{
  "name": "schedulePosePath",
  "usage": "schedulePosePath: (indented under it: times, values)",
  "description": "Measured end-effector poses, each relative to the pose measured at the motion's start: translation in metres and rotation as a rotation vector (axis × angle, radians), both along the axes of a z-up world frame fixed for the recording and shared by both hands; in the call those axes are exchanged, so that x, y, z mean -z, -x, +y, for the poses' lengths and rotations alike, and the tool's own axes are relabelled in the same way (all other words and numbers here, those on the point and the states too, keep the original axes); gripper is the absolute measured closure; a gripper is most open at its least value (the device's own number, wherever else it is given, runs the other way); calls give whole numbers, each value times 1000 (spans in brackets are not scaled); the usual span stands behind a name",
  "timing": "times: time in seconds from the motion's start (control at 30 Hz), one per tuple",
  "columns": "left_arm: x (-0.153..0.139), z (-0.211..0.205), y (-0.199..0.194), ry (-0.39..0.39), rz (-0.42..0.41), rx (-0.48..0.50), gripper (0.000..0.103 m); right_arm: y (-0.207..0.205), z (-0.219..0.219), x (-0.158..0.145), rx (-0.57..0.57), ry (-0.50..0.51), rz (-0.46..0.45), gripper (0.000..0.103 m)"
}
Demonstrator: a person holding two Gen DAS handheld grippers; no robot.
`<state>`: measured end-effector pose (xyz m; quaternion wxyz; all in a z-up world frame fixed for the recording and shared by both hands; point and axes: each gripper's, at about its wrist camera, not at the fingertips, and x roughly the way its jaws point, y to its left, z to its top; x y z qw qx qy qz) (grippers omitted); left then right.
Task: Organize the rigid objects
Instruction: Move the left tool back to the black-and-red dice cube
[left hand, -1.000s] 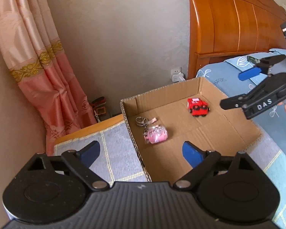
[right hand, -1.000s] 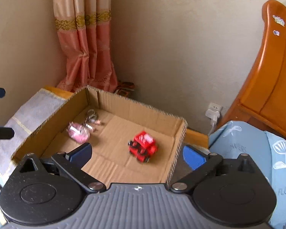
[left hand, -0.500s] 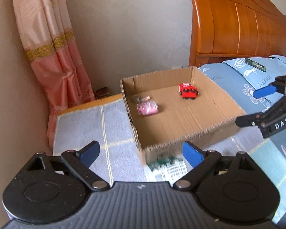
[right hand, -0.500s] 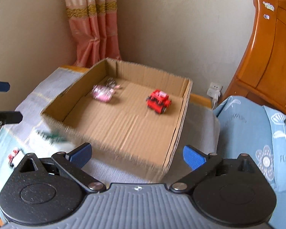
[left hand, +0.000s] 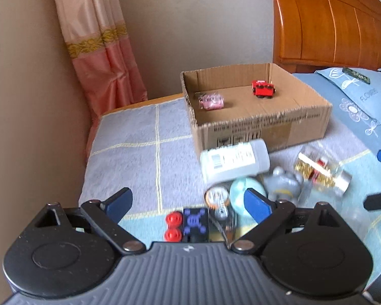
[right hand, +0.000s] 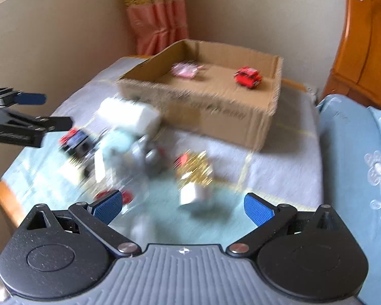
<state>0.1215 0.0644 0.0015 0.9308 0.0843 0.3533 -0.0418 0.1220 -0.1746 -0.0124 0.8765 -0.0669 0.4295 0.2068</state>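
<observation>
1. The cardboard box sits on the bed, open-topped, holding a red toy car and a pink keychain.
2. At 6 o'clock of the box lies a loose pile: a white bottle, grey figure, gold-filled jar, and a blue-and-red block.
3. The left tool gapes wide over the block, gripping nothing; the right tool stands wide and empty too.

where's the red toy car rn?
In the cardboard box, on its floor near the far right corner; red toy car sits right of the pink keychain toy, apart from it, in both wrist views.
</observation>
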Motion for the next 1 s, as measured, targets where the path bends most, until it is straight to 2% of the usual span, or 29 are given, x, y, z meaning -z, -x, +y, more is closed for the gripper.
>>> schedulePosePath:
  times: [0.2, 0.37, 0.5, 0.57, 0.63, 1.0]
  values:
    - [5, -4, 24, -29, -20, -4, 9, 32, 26, 8, -89, -27, 31, 0]
    - [7, 0, 33, -6, -16, -6, 9, 51, 63, 8, -140, 84, -69, 0]
    - [8, 8, 36, 15, -17, -18, 9, 51, 82, 19, -160, 126, -69, 0]
    - [9, 11, 37, 19, -15, -21, 7, 50, 89, 25, -143, 172, -96, 0]
    - [12, 15, 37, 23, -11, -29, 6, 46, 90, 30, -113, 191, -83, 0]
    - [41, 21, 27, 61, 53, -10, 6, 25, 48, 50, 89, 173, 7, 0]
